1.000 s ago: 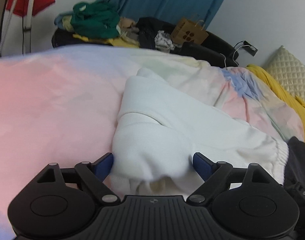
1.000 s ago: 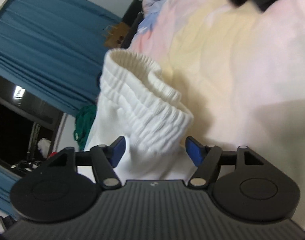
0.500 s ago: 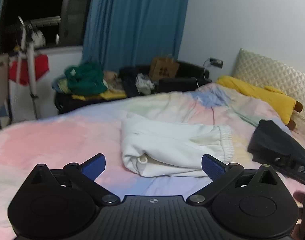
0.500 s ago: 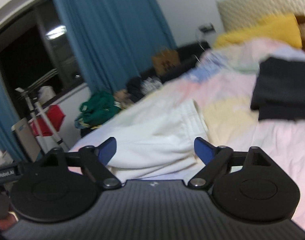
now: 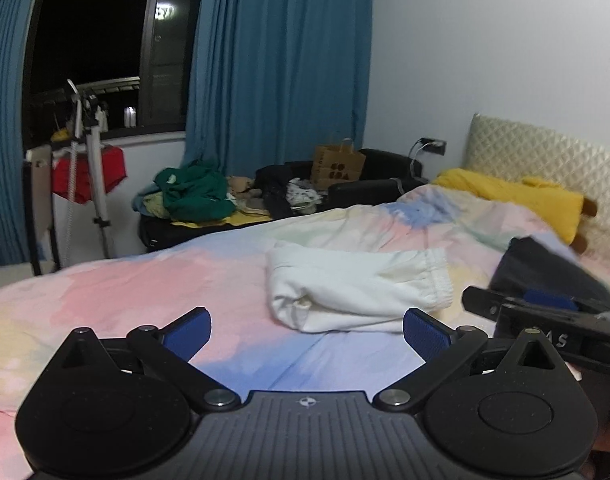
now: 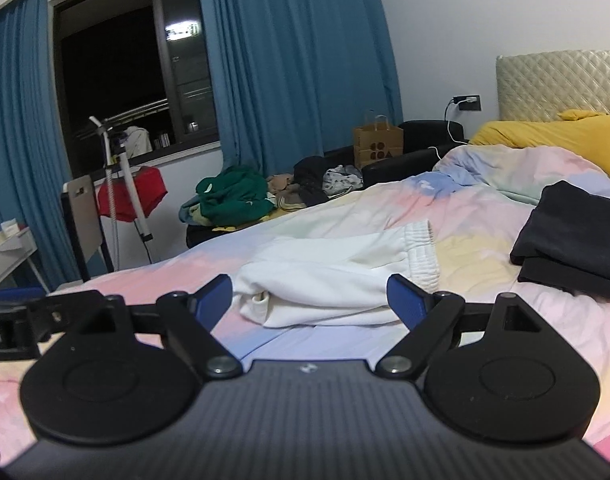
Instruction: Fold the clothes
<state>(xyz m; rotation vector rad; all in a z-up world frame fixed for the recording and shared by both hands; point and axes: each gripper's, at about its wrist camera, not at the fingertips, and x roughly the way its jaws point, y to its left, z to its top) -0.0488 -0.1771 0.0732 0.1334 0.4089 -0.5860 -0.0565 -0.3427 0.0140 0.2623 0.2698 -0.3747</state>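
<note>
A white garment [image 5: 357, 284] lies folded in a flat bundle on the pastel bedspread [image 5: 145, 292], its elastic waistband to the right. It also shows in the right wrist view [image 6: 333, 276]. My left gripper [image 5: 307, 332] is open and empty, held back from the bundle above the bed. My right gripper [image 6: 309, 296] is open and empty, also pulled back from it. The right gripper shows at the right edge of the left wrist view [image 5: 545, 312].
A folded black garment [image 6: 573, 232] lies on the bed to the right. A yellow pillow [image 6: 553, 136] rests by the headboard. A pile of clothes [image 5: 197, 196] and a paper bag [image 5: 337, 168] sit on a black sofa beyond the bed. A white stand [image 5: 93, 160] is by the window.
Both grippers were close around the white garment a second ago. They have let go and drawn back and up, and the folded bundle now lies free on the bed.
</note>
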